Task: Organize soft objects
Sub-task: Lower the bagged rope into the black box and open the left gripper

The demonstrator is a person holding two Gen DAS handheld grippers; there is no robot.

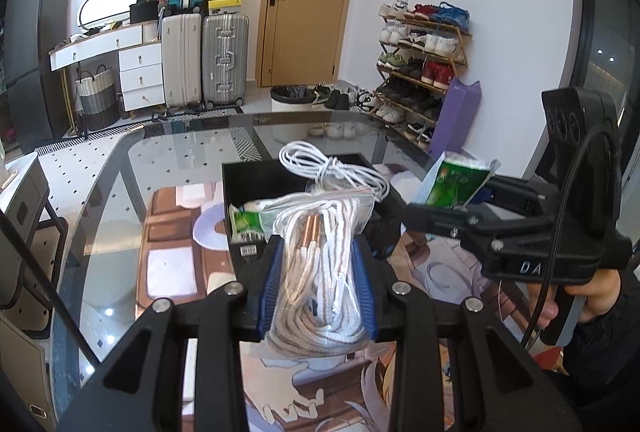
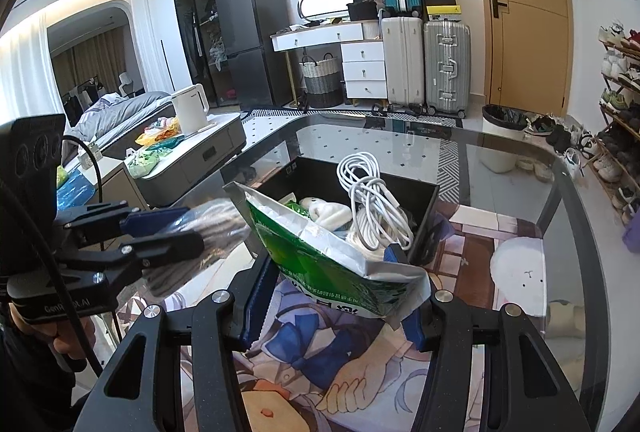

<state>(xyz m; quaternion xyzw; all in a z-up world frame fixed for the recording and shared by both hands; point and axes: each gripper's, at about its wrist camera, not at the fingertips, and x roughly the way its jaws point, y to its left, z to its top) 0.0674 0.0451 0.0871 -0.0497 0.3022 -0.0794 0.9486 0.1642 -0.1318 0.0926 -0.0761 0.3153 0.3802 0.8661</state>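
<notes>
Left hand-held gripper, lower centre of its view: pads clamped on a clear zip bag of white laces. Black box, centre, on the glass surface: holds a coiled white cable. Right hand-held gripper, lower centre: gripping a green-and-silver pouch.

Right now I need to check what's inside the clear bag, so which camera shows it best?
The left wrist view: the clear bag fills the centre, sharp, clamped in the left gripper, with white cords and copper tips visible. The right wrist view shows that bag only as a blur at the left.
</notes>
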